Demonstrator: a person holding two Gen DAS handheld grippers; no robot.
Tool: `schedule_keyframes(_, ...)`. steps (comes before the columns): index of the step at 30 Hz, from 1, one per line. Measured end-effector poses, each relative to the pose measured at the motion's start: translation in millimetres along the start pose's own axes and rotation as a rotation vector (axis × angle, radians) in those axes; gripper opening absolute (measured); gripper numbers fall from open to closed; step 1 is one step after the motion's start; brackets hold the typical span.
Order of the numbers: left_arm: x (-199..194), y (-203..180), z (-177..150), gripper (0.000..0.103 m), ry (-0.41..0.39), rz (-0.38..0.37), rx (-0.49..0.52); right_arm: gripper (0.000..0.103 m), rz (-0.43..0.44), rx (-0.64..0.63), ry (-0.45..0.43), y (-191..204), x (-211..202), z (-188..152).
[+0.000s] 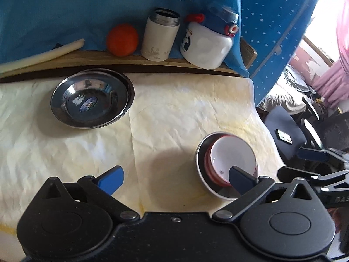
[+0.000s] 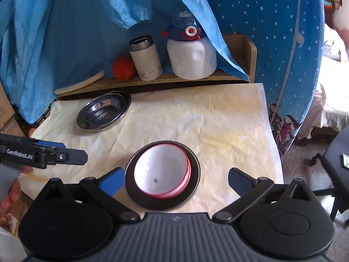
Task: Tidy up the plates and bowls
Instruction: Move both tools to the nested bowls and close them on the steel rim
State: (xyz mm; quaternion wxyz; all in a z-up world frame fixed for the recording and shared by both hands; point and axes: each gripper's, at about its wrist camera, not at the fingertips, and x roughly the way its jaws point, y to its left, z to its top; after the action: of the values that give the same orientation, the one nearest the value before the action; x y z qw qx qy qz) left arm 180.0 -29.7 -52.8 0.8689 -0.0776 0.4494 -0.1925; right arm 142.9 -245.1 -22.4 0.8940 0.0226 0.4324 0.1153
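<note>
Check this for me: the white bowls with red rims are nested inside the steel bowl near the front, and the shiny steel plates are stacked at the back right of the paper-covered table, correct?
Not quite. The shiny steel plates are stacked at the back left of the paper-covered table, not the back right, as the right wrist view shows. The rest stands: the white bowls with red rims sit nested inside the steel bowl near the front.

Bare paper (image 2: 174, 118) wide open between the plates (image 2: 102, 114) at the back left and the nested bowls (image 2: 162, 172) near the front, shelf (image 2: 152, 80) with flask (image 2: 145, 59), orange (image 2: 122, 67) and bottle (image 2: 192, 59) closing the far edge, blue cloth (image 2: 65, 32) hanging low above it, chair (image 2: 336, 166) beyond the right edge.
</note>
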Motion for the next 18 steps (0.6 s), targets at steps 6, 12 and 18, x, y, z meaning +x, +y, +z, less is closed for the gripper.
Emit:
schedule_keyframes(6, 5, -5, -13, 0.102, 0.021, 0.011, 0.069, 0.103, -0.033, 0.026, 0.009, -6, -14, -14)
schedule_keyframes(12, 16, -14, -20, 0.102, 0.056, 0.027, 0.100, 0.103, -0.056, 0.045, 0.071, -31, -15, -18)
schedule_keyframes(18, 29, -19, -20, 0.102, 0.096, 0.071, 0.066, 0.103, -0.084, 0.003, 0.141, -52, -5, -17)
